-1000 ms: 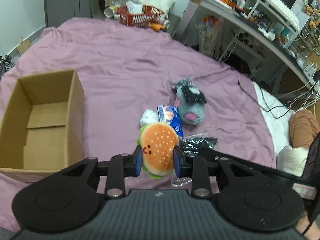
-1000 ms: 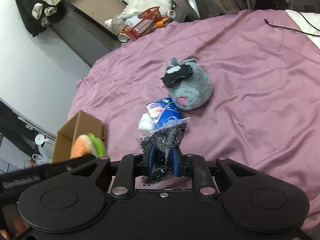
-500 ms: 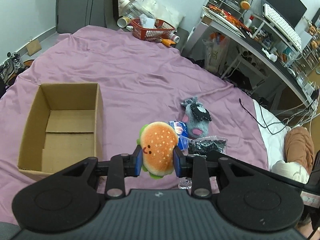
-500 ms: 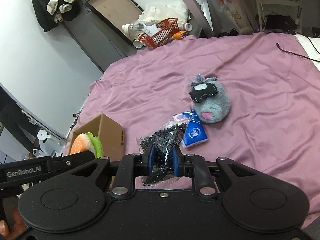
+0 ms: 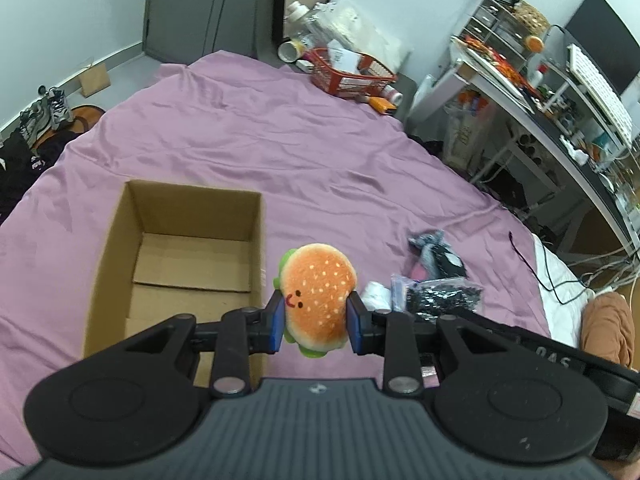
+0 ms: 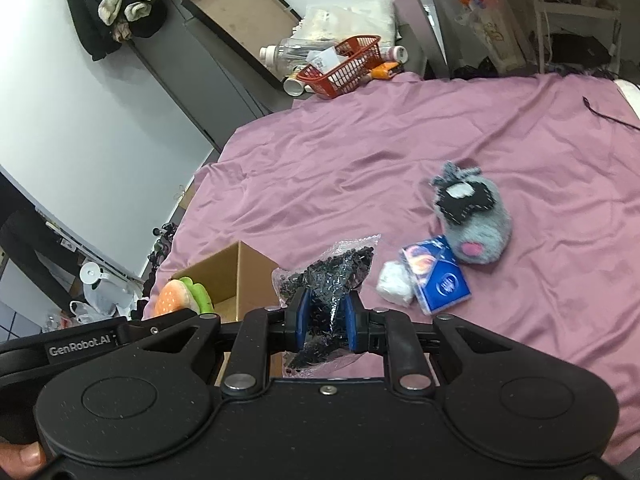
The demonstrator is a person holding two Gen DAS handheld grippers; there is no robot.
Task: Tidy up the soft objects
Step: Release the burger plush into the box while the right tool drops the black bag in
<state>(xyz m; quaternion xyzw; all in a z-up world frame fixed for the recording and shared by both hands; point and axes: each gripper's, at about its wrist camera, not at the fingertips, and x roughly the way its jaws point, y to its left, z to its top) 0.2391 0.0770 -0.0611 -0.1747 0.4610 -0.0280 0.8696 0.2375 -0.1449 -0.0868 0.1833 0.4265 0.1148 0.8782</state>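
In the left wrist view, the left gripper (image 5: 316, 322) sits at lower centre, its 2 blue pads pressed against the sides of a burger plush (image 5: 317, 299), which is clamped between them and held clear of the purple bedsheet (image 5: 280, 148). The plush shows an orange seeded bun with a small face and a green edge at top left and bottom. Just left of it in the frame lies an open cardboard box (image 5: 180, 256), nothing visible inside but its folded bottom flaps. At right of centre, partly behind the other tool, lie a grey plush (image 5: 434, 252) and a white wad (image 5: 376, 294). In the right wrist view, the right gripper (image 6: 326, 322) is at lower centre with its jaws closed narrowly on a clear bag of black beads (image 6: 332, 276), the bag bulging above and hanging below the pads. To the right of the bag on the sheet rest the white wad, touching a blue packet (image 6: 440, 282), and the packet touches the grey plush with its black mask patch and pink spot. The burger plush and box corner appear at lower left. A red basket (image 6: 346, 66) stands beyond the sheet's far edge, at upper centre.
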